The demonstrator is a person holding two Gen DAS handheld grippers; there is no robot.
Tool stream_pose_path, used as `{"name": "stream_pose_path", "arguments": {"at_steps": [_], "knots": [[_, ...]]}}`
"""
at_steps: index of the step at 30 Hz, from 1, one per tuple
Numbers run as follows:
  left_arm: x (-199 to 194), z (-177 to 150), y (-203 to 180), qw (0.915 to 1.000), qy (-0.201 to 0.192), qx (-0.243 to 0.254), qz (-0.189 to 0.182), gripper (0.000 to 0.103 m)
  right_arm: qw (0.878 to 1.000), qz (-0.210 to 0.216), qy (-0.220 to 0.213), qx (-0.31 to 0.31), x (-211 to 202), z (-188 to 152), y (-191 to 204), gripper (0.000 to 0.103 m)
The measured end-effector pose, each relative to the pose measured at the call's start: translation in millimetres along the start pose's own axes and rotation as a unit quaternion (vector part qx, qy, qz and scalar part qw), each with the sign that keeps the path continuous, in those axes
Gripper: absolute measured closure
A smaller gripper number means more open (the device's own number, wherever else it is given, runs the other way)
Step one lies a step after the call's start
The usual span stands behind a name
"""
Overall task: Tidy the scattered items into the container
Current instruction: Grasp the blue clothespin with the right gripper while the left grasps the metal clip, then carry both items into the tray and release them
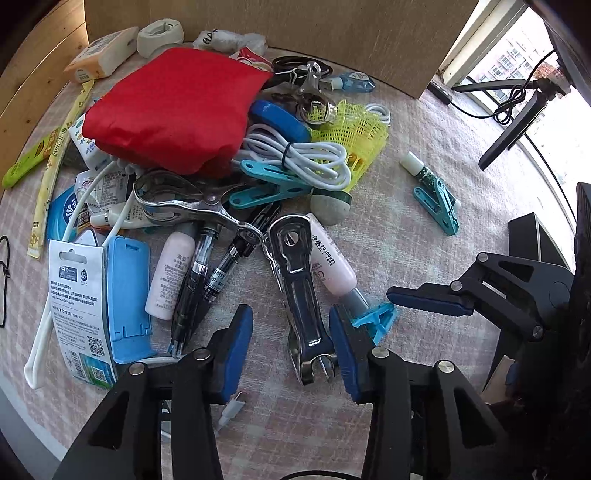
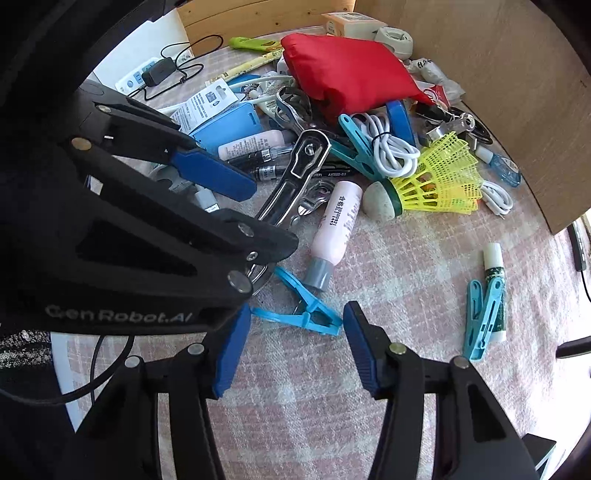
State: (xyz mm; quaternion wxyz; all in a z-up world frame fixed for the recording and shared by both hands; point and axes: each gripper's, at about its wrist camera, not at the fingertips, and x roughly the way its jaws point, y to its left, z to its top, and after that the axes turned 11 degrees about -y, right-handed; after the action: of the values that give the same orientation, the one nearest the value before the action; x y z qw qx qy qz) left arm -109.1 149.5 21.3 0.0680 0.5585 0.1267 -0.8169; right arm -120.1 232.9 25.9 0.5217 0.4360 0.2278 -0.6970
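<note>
A pile of scattered items lies on a checked cloth: a red pouch (image 1: 177, 107), white cable (image 1: 295, 155), yellow shuttlecock (image 1: 354, 136), black pens (image 1: 207, 273) and a pink tube (image 1: 332, 262). My left gripper (image 1: 291, 350) is open, its pads on either side of the handle end of a chrome metal clamp (image 1: 299, 280), not closed on it. My right gripper (image 2: 295, 347) is open just in front of a small blue clothespin (image 2: 303, 306). The left gripper also shows in the right wrist view (image 2: 236, 206), over the clamp (image 2: 291, 181).
A cardboard box wall (image 1: 295, 33) stands behind the pile. A teal clothespin and a green glue stick (image 2: 487, 299) lie apart to the right. A blue phone stand (image 1: 129, 299) and packaged card lie at the left. A power strip (image 2: 136, 77) sits far left.
</note>
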Motion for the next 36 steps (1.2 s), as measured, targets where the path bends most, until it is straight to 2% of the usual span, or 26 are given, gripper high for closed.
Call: {"name": "stream_pose_path", "arguments": {"at_steps": [4, 9, 15, 19, 28, 31, 32, 36], "knots": [[3, -2, 4, 1.0000, 0.004, -0.002, 0.002, 0.080, 1.000, -0.001, -0.001, -0.001, 0, -1, 2, 0.051], [5, -4, 15, 0.9999, 0.007, -0.008, 0.004, 0.085, 1.000, -0.011, -0.004, -0.005, 3, 1, 4, 0.051], [3, -6, 22, 1.0000, 0.000, -0.010, 0.001, 0.085, 0.999, -0.036, 0.002, -0.015, 10, 0, 12, 0.050], [-1, -8, 25, 0.9999, -0.007, -0.012, -0.005, 0.086, 0.999, -0.039, -0.003, 0.008, 2, 0, 8, 0.051], [-22, -15, 22, 0.9995, -0.020, 0.003, -0.023, 0.086, 0.994, -0.075, -0.028, 0.074, -45, -7, -1, 0.051], [-35, -20, 11, 0.9991, -0.024, 0.012, -0.034, 0.086, 0.988, -0.110, -0.034, 0.099, -69, -18, 2, 0.051], [-45, -23, 14, 0.9988, -0.024, 0.015, -0.041, 0.086, 0.986, -0.123, -0.038, 0.106, -86, -30, -7, 0.051], [-62, -22, -12, 0.9968, -0.030, 0.041, -0.062, 0.086, 0.973, -0.163, -0.049, 0.156, -111, -44, -21, 0.051]]}}
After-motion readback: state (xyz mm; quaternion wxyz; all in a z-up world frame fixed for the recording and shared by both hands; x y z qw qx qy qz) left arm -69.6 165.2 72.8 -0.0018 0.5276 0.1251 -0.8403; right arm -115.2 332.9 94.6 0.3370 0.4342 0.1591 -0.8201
